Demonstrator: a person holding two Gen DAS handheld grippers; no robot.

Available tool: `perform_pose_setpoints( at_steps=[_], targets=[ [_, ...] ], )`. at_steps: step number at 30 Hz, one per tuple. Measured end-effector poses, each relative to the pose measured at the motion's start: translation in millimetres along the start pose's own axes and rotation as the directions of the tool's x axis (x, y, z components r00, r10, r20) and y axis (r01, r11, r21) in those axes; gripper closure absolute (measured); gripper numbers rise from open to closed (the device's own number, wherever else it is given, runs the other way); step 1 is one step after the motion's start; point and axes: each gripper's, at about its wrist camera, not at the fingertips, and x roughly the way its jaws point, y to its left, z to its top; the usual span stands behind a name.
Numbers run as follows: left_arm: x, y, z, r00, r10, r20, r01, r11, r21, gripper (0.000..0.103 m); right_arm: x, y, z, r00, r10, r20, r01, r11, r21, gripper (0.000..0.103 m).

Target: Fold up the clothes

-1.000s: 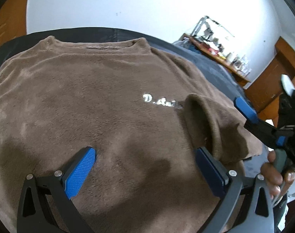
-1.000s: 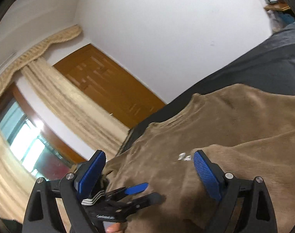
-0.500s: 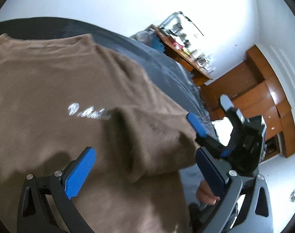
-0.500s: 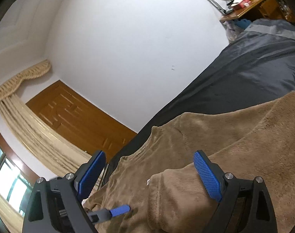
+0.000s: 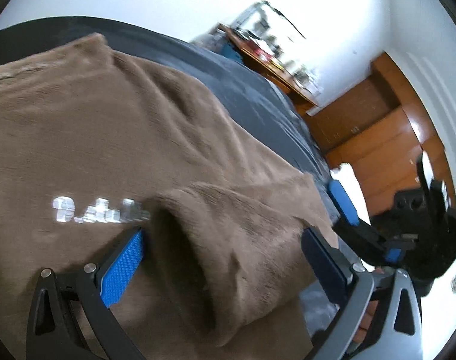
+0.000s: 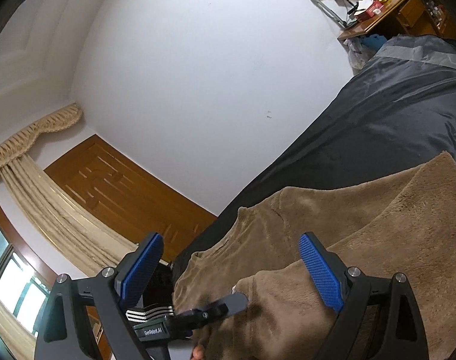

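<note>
Shifted closer since earlier frame: left gripper now straddles folded-over sleeve, jaws spread, gripping nothing. Right gripper likewise spread, empty. Brown fleece sweater flat on dark bedsheet. Step: sleeve fold. Next: close on sleeve, lay across body.

The left gripper is held with its two blue-padded fingers spread wide apart, low and pointing forward. The right gripper is held the same way, fingers spread wide too. The two are kept just beside each other. A bit of a hand is seen under the left one.
</note>
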Motion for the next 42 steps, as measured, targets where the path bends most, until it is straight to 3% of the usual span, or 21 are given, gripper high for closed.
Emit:
perform_pose_setpoints(
  at_steps=[4, 6, 8, 15, 23, 28, 35, 40, 42],
  targets=[
    [7, -9, -3, 0.999, 0.041, -0.015, -0.04, 0.997, 0.07, 0.032, 1, 0, -1, 1.0, 0.0, -0.001, 0.0, 1.0, -0.01, 0.009],
    [6, -2, -1, 0.999, 0.026, -0.033, -0.025, 0.999, 0.035, 0.06, 1, -1, -1, 1.0, -0.004, 0.001, 0.004, 1.0, -0.012, 0.009],
    [5, 4, -1, 0.999, 0.022, -0.039, -0.022, 1.0, 0.009, 0.072, 1, -1, -1, 1.0, -0.007, 0.002, 0.007, 1.0, -0.013, 0.009],
    [-38, -6, 7, 0.995, 0.031, 0.091, -0.032, 1.0, 0.001, 0.075, 2, 2, -3, 1.0, -0.03, 0.01, 0.03, 0.998, -0.05, 0.009],
    [-141, 13, 7, 0.96, 0.126, 0.248, -0.105, 0.99, -0.099, 0.075, -6, -1, 2, 0.998, -0.048, 0.042, 0.05, 0.997, -0.053, 0.009],
    [-199, 40, -2, 0.94, 0.206, 0.271, -0.164, 0.972, -0.168, 0.075, -12, -3, 7, 0.996, -0.06, 0.061, 0.063, 0.997, -0.052, 0.009],
    [-256, 70, -32, 0.9, 0.353, 0.254, -0.293, 0.924, -0.248, 0.075, -7, 0, 4, 0.995, -0.088, 0.051, 0.092, 0.991, -0.093, 0.009],
    [-265, 98, -52, 0.895, 0.388, 0.22, -0.318, 0.901, -0.296, 0.075, -1, 1, 1, 0.992, -0.119, 0.031, 0.122, 0.985, -0.121, 0.009],
    [-265, 107, -58, 0.897, 0.394, 0.201, -0.322, 0.894, -0.312, 0.075, 2, 2, 1, 0.985, -0.173, 0.026, 0.175, 0.973, -0.151, 0.009]
  ],
)
